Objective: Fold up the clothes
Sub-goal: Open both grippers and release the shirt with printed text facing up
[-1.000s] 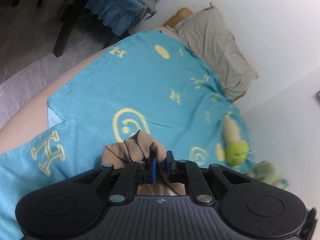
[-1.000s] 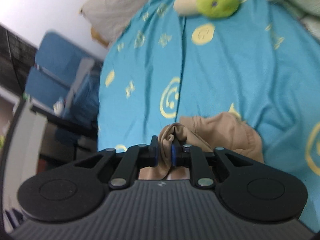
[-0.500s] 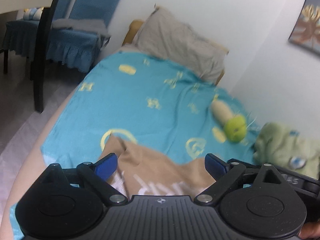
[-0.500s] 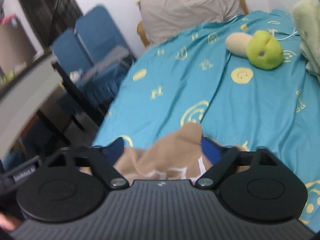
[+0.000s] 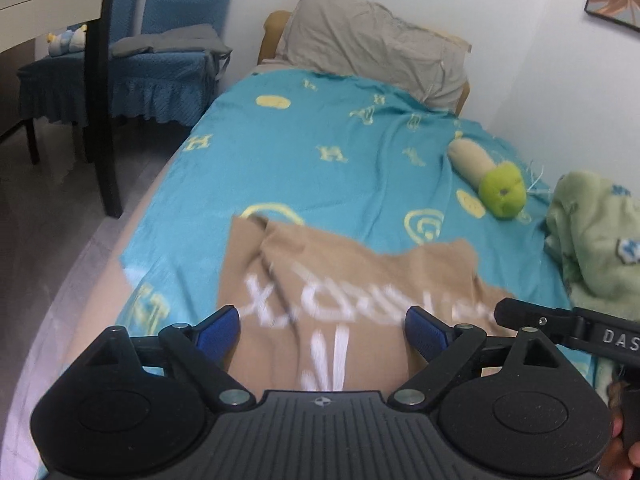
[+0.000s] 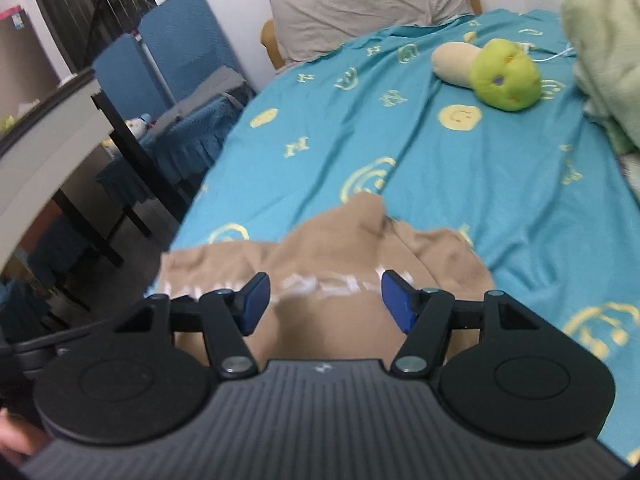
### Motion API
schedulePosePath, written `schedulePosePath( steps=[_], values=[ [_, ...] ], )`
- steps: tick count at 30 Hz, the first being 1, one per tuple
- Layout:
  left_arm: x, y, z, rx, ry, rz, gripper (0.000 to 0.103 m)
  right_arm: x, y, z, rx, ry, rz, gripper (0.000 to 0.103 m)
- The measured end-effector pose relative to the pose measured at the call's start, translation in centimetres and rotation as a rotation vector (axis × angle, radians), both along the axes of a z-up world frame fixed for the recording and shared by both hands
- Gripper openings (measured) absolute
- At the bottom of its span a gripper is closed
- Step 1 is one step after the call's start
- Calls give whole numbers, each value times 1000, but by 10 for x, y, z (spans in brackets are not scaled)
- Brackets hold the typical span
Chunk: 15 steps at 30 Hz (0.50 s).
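A tan garment with white lettering (image 5: 352, 280) lies spread on the turquoise bedspread (image 5: 320, 148) near the bed's foot, motion-blurred in both views. My left gripper (image 5: 322, 334) hangs open above its near part, blue pads wide apart, nothing between them. The right gripper (image 6: 326, 300) is open too, over the same tan garment (image 6: 340, 240), and holds nothing. In the left wrist view, the right gripper's black body (image 5: 568, 326) shows at the right edge with a hand behind it.
A grey pillow (image 5: 372, 48) leans at the headboard. A green and beige plush toy (image 5: 490, 176) lies on the bedspread, with a light green blanket (image 5: 600, 232) heaped beside the wall. Blue-covered chairs (image 5: 132, 64) and a dark-legged table (image 6: 60, 148) stand left of the bed.
A second ago both grippers were shut on bunched tan fabric. Both have opened and let go, then lifted and pulled back; the garment now lies spread on the bed.
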<state>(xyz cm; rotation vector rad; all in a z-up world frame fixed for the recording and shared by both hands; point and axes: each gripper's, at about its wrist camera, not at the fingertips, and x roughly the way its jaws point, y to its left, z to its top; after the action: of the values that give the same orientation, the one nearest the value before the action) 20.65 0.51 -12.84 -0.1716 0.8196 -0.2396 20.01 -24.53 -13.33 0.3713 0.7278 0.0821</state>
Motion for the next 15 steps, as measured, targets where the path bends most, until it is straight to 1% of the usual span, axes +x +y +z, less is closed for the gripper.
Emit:
schedulePosePath(
  steps=[2, 4, 6, 12, 13, 15],
  values=[
    [-10, 2, -1, 5, 22, 11, 92, 0, 1, -9, -14, 41, 2, 63],
    [-16, 5, 1, -10, 40, 20, 92, 1, 2, -16, -21, 63, 11, 63],
    [-28, 11, 6, -58, 52, 31, 92, 2, 2, -20, -21, 68, 13, 63],
    [-62, 27, 21, -202, 87, 64, 95, 0, -7, -21, 43, 74, -4, 63],
    [-67, 29, 21, -238, 100, 69, 96, 0, -8, -22, 49, 75, -7, 63],
    [-67, 34, 12, -347, 164, 87, 96, -1, -9, -22, 62, 77, -12, 63]
  ],
)
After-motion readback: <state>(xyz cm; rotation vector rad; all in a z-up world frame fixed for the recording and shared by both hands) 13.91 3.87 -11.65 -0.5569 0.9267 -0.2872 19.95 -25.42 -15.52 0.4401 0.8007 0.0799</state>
